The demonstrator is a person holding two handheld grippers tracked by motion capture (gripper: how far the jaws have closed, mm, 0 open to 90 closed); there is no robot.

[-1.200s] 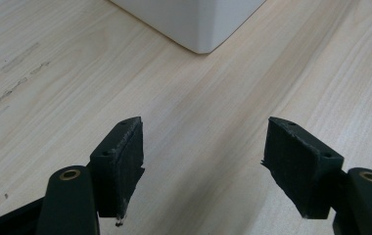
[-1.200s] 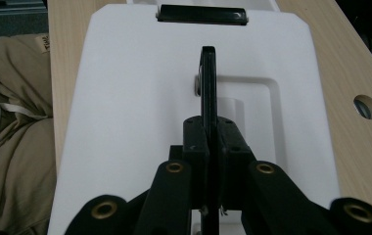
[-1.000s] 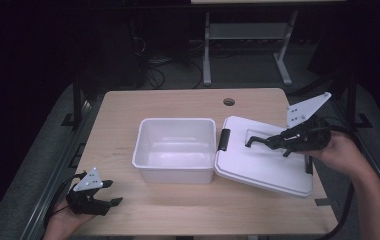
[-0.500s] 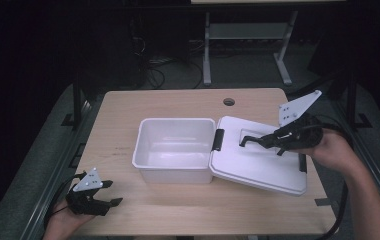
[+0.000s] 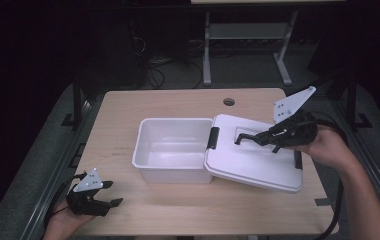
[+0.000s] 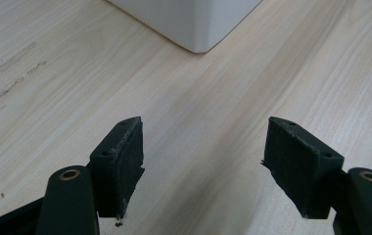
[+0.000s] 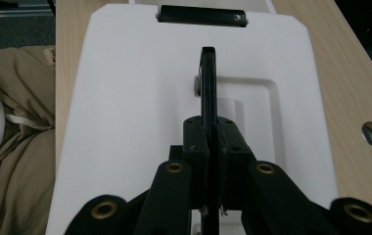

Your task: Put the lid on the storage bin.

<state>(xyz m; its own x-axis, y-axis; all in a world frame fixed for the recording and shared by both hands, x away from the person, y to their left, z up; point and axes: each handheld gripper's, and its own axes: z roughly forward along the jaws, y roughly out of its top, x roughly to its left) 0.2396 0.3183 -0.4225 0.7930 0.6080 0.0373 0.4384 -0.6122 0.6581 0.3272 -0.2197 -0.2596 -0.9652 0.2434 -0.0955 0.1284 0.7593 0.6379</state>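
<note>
While the right tongs clench the lid's handle, the tub abuts the lid; left tongs gape, well apart.

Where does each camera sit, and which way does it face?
High view: above the person's side, facing forward and down on the table; both forearms, left claw, right claw.
Left gripper view: on the left claw, facing bare tabletop and the white bin corner; jaws apart.
Right gripper view: on the right claw, shut on the black handle of the white lid.
Shared: high and right views both show lid and handle.
</note>
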